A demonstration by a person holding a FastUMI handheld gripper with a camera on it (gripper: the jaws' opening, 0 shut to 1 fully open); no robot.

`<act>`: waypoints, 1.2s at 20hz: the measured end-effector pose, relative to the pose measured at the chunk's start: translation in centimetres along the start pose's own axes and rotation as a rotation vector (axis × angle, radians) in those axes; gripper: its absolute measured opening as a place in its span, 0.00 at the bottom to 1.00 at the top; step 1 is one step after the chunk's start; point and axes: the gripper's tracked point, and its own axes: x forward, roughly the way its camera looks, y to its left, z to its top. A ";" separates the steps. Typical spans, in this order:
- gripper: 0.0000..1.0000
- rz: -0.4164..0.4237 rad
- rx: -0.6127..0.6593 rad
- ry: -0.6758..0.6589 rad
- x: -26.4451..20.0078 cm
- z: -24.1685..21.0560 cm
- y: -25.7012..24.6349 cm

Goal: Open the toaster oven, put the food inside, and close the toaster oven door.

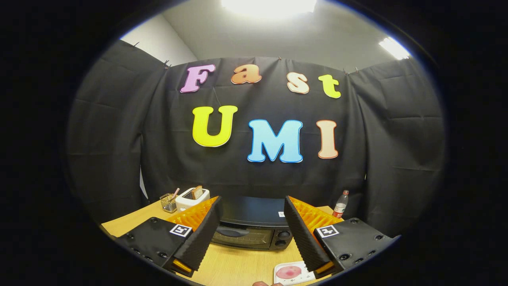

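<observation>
Beyond the wide-open, empty fingers, the black toaster oven sits on the wooden surface, its door closed. Near the right finger lies a white plate with pink food.

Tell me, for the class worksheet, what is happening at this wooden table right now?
A person holds the hand-held gripper open above the light wooden table, with nothing between its fingers. Just ahead of them sits the black toaster oven, its glass door closed. A white tray with a round pink piece of food lies near the right finger, untouched. Beyond the left finger stand a white toaster and a wire basket; a plastic bottle stands beyond the right finger.
</observation>
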 end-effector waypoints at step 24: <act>0.98 -0.041 -0.012 0.243 10.9 -8.7 4.0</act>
